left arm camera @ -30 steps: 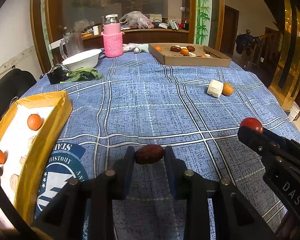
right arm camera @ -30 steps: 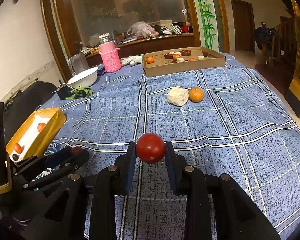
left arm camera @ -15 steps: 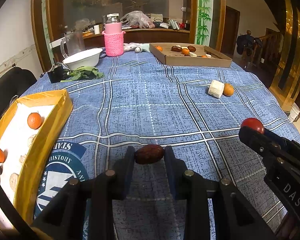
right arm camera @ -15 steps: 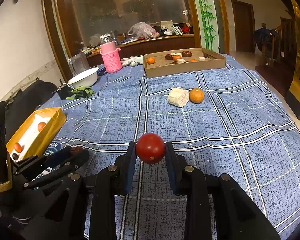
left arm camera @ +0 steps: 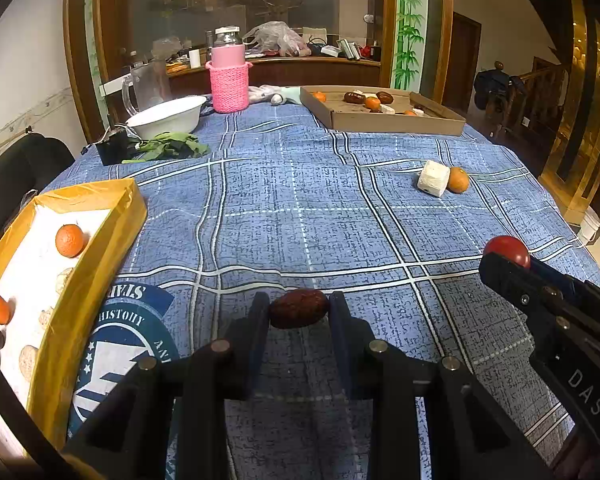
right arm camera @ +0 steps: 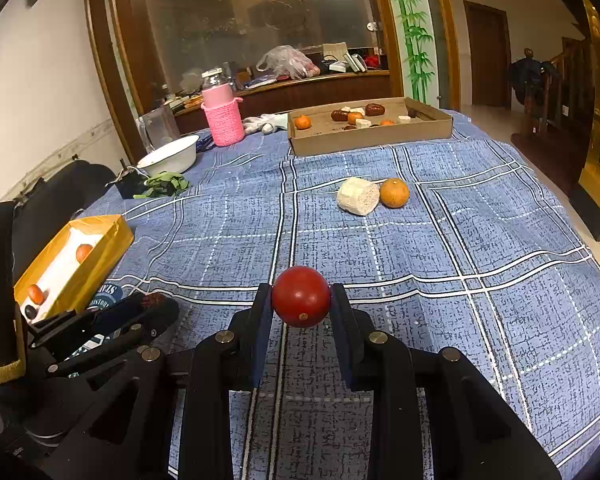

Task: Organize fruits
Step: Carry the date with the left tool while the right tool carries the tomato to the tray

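My left gripper (left arm camera: 299, 312) is shut on a dark brown date (left arm camera: 299, 308), held above the blue checked cloth. My right gripper (right arm camera: 301, 300) is shut on a round red fruit (right arm camera: 301, 296); in the left wrist view that red fruit (left arm camera: 507, 249) shows at the right, on the right gripper's tip. At the left stands a yellow-rimmed tray (left arm camera: 96, 248) holding oranges (left arm camera: 69, 240) and several small pieces. A cardboard box (right arm camera: 370, 138) with several fruits sits at the far side. Loose on the cloth lie an orange (right arm camera: 394, 192) and a pale chunk (right arm camera: 358, 196).
A white bowl (left arm camera: 168, 117), green leaves (left arm camera: 168, 148), a glass jug (left arm camera: 146, 88) and a pink knitted holder with a jar (left arm camera: 228, 80) stand at the far left. A black chair back (left arm camera: 16, 176) is beside the table's left edge. A cabinet and doorway lie beyond.
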